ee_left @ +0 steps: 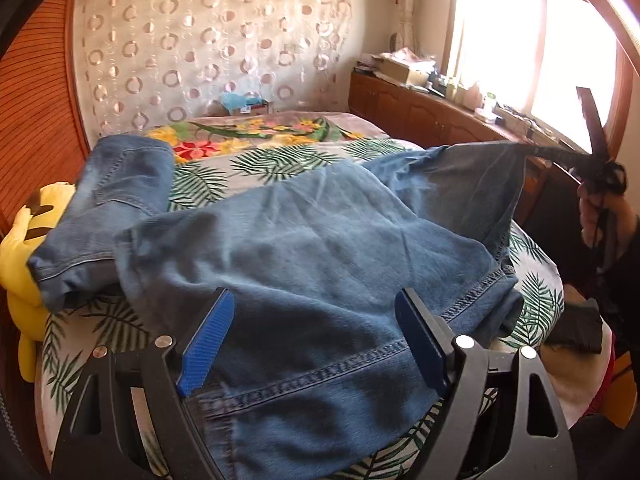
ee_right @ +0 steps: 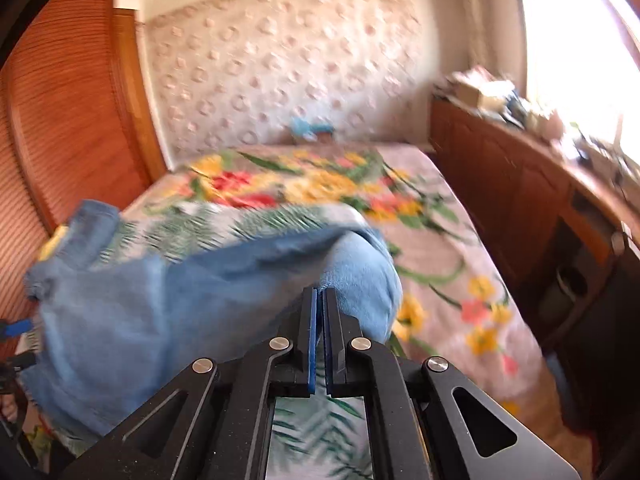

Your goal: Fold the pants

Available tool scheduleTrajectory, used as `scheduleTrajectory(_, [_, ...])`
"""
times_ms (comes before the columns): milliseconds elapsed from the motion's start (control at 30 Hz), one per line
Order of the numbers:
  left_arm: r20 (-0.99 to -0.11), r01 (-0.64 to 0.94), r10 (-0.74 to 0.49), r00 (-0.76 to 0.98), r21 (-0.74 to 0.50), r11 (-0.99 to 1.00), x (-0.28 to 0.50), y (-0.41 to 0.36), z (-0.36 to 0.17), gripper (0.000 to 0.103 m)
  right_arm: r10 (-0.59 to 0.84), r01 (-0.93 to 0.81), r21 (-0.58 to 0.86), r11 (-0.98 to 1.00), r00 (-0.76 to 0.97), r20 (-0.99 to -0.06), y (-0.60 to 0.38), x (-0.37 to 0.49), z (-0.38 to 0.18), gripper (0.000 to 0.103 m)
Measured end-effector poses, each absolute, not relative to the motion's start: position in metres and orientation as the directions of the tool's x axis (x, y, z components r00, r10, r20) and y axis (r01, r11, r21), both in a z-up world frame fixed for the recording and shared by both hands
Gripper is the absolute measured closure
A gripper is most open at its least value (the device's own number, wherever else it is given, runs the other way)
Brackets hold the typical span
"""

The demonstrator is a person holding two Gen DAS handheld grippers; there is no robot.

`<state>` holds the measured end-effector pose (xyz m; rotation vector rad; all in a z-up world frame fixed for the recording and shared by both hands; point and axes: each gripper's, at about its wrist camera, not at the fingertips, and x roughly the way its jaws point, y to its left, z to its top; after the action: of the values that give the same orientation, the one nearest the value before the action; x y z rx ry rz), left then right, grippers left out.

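the blue denim pants [ee_left: 304,240] sprawl across the leaf-and-flower printed bed cover [ee_left: 280,156], filling the centre and lower frame. the left hand-held gripper [ee_left: 316,344] stands wide, the hemmed denim lying between its blue pads without being pressed. at right, the right hand-held gripper [ee_right: 319,344] is clamped tight on a raised fold of the pants. bare bed stays free toward the upper middle; a yellow plush toy [ee_left: 24,248] crowds the left edge, a brown wooden cabinet [ee_left: 420,112] lines the right.
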<state>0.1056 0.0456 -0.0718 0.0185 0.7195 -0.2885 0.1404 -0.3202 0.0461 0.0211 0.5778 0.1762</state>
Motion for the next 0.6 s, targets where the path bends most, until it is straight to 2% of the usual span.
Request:
scheduleTrajectory(200, [-0.629,0.231,-0.23,0.743,-0.083,0.97,0.098,0.065,-0.061,0.02,0.332,-0.38,0.005,0.925,0.802,-0.496,-0.254,0.111,0.083,0.101])
scheduleTrajectory(367, [-0.613,0.201,-0.213,0.761,-0.09,0.976,0.096,0.082,-0.056,0.02,0.492,-0.562,0.018,0.827,0.707,-0.507,-0.2,0.09,0.089,0.101])
scheduleTrajectory(600, [-0.615,0.203,-0.215,0.759,-0.091,0.975,0.097,0.083,-0.059,0.02,0.525,-0.623,0.048,0.781,0.613,-0.59,-0.175,0.093,0.071,0.1])
